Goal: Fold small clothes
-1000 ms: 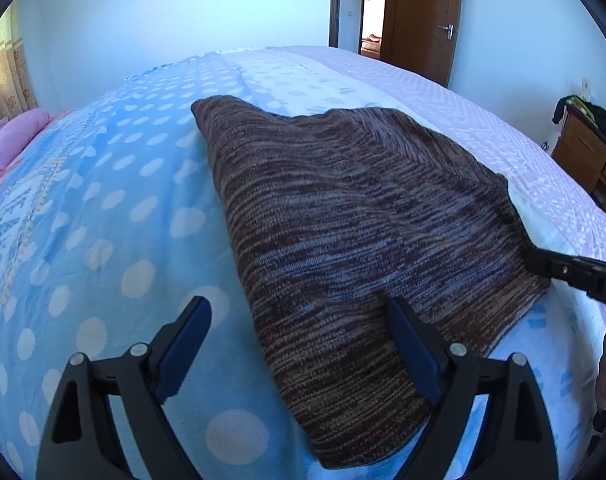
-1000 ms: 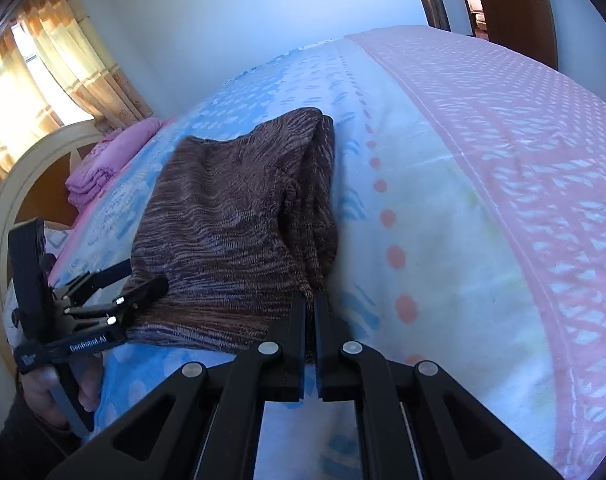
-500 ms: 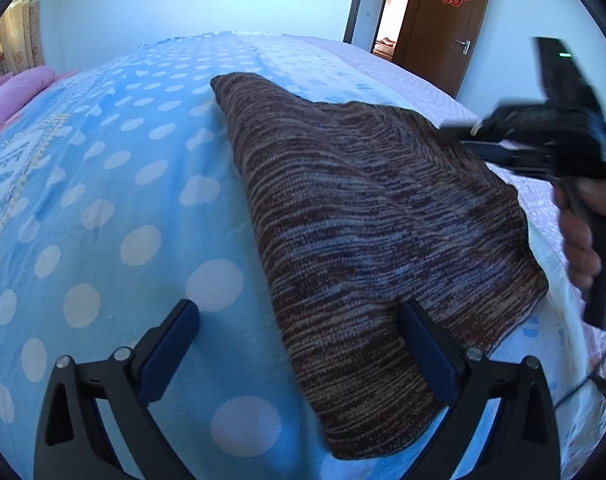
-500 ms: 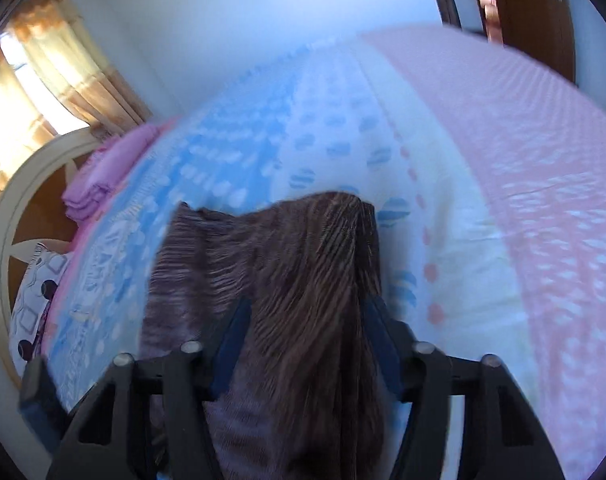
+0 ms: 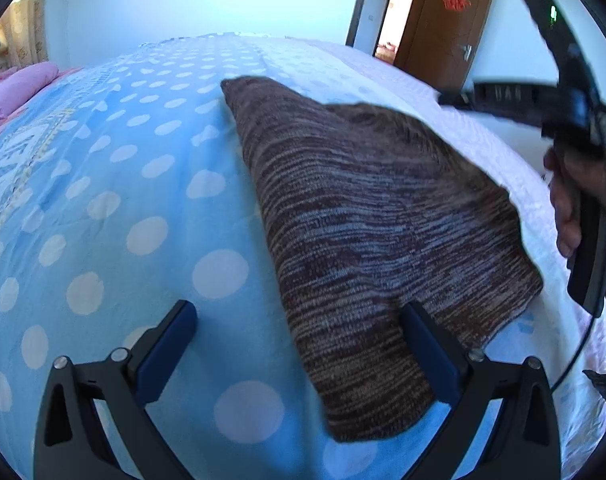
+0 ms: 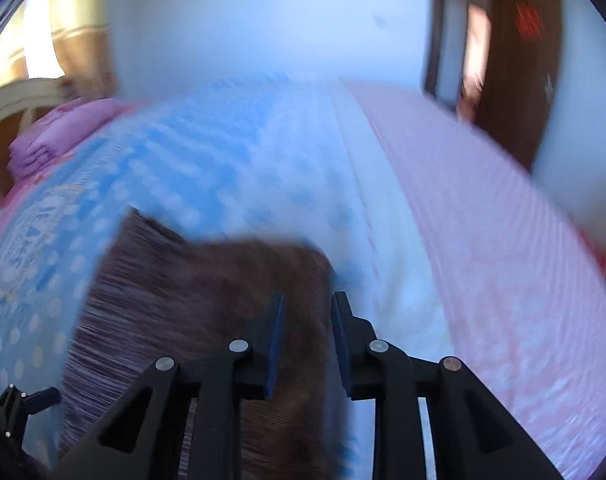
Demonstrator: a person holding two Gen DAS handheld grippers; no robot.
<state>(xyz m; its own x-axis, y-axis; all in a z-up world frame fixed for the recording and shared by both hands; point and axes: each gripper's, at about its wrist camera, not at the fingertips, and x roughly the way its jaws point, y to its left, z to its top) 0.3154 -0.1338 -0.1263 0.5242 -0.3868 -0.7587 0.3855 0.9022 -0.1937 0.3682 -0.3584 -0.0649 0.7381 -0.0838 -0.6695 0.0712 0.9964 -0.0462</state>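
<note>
A brown striped knit garment (image 5: 367, 216) lies folded on the bed's blue dotted cover (image 5: 115, 184). My left gripper (image 5: 295, 308) is open wide at the garment's near corner. Its right finger (image 5: 423, 340) rests on the knit and its left finger (image 5: 167, 340) is over bare cover. My right gripper (image 5: 447, 98), held by a hand (image 5: 567, 200), hovers above the garment's far right edge. In the blurred right wrist view the right gripper (image 6: 309, 300) has its jaws opening. The garment (image 6: 175, 304) lies below the gap, and the pads are not pressing on it.
Folded pink bedding (image 5: 19, 84) lies at the far left by a curved headboard (image 6: 11, 100). A pink strip of cover (image 6: 503, 272) runs down the bed's right side. A brown door (image 5: 447, 24) stands in the back wall. The left gripper (image 6: 23, 404) shows low left.
The right gripper has left the garment's near right corner, risen and swung over the garment towards its far side. Its jaws are no longer pressed together. The left gripper has stayed put.
</note>
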